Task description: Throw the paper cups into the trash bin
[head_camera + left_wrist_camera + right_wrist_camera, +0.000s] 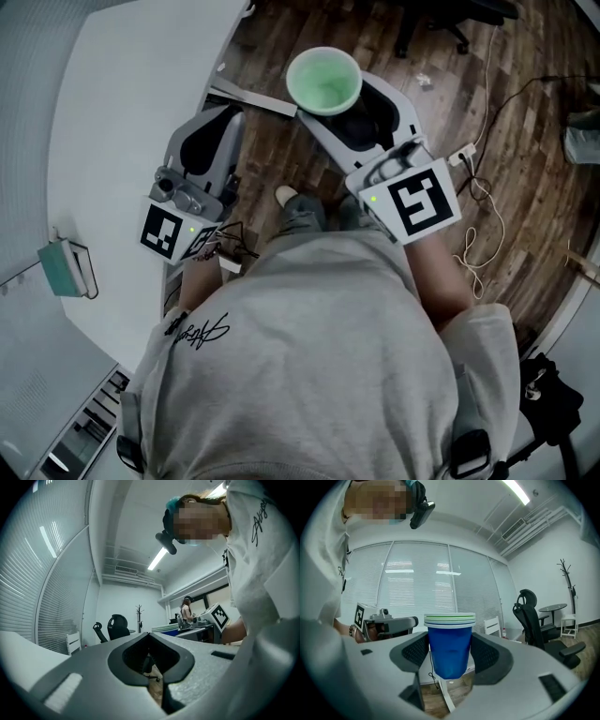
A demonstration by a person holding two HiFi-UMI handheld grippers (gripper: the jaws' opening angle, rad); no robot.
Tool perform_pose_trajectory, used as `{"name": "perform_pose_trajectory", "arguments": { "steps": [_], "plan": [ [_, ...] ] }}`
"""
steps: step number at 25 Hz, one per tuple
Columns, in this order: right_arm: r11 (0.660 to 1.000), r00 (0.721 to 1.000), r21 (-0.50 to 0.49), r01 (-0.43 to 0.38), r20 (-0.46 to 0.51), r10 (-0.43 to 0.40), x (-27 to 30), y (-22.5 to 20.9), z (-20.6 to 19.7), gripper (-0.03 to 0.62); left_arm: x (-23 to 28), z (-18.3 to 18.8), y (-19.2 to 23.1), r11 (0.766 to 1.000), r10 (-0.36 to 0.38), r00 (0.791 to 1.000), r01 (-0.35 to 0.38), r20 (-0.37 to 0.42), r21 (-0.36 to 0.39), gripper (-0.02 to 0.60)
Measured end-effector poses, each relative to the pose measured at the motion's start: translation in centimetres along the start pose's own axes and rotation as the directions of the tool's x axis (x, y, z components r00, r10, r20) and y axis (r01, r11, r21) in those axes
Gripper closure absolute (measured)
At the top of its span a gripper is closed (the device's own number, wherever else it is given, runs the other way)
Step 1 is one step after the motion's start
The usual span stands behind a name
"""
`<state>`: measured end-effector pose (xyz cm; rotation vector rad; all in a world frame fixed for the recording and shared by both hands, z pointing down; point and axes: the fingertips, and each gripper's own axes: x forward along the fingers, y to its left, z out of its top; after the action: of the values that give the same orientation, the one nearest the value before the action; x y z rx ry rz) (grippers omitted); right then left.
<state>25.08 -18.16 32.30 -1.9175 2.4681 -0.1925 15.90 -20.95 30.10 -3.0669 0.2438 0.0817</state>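
While the right gripper (349, 105) clamps the stacked paper cups (323, 80) upright at upper centre, probably for steady carrying, the left gripper (208, 141) idles at middle left | its jaws together on nothing | trash bin not in view

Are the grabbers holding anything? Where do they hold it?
The right gripper holds a stack of paper cups, pinched by its blue sides below the rims. The left gripper is shut and empty.

Blue paper cups (450, 651), green inside
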Motion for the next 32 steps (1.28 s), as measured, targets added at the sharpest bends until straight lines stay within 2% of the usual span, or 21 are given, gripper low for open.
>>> {"name": "perform_pose_trajectory", "arguments": {
  "steps": [6, 12, 18, 23, 32],
  "plan": [
    [0.998, 0.998, 0.023, 0.055, -0.020, -0.054, -2.9, -2.6, -1.2, 0.312, 3.0, -1.7, -1.8, 0.997, -0.059, 0.998, 0.058, -0.016, -0.040, 0.577],
    [0.996, 0.996, 0.041, 0.083, -0.029, -0.081, -4.7, -5.3, -2.1, 0.313, 5.8, -2.6, -2.8, 0.995, -0.085, 0.996, 0.084, -0.019, -0.058, 0.577],
    [0.993, 0.996, 0.079, 0.092, -0.020, -0.091, -5.9, -6.1, -3.7, 0.312, 7.2, -3.8, -3.3, 0.992, -0.101, 0.995, 0.099, -0.018, -0.073, 0.577],
    [0.989, 0.995, 0.121, 0.089, -0.062, -0.082, -5.6, -6.9, -7.0, 0.312, 8.5, -6.7, -3.0, 0.988, -0.118, 0.992, 0.112, -0.051, -0.110, 0.577],
    [0.985, 0.990, 0.135, 0.111, -0.097, -0.098, -5.3, -9.4, -11.6, 0.312, 10.7, -12.1, -3.1, 0.976, -0.158, 0.982, 0.140, -0.102, -0.168, 0.577]
  ]
}}
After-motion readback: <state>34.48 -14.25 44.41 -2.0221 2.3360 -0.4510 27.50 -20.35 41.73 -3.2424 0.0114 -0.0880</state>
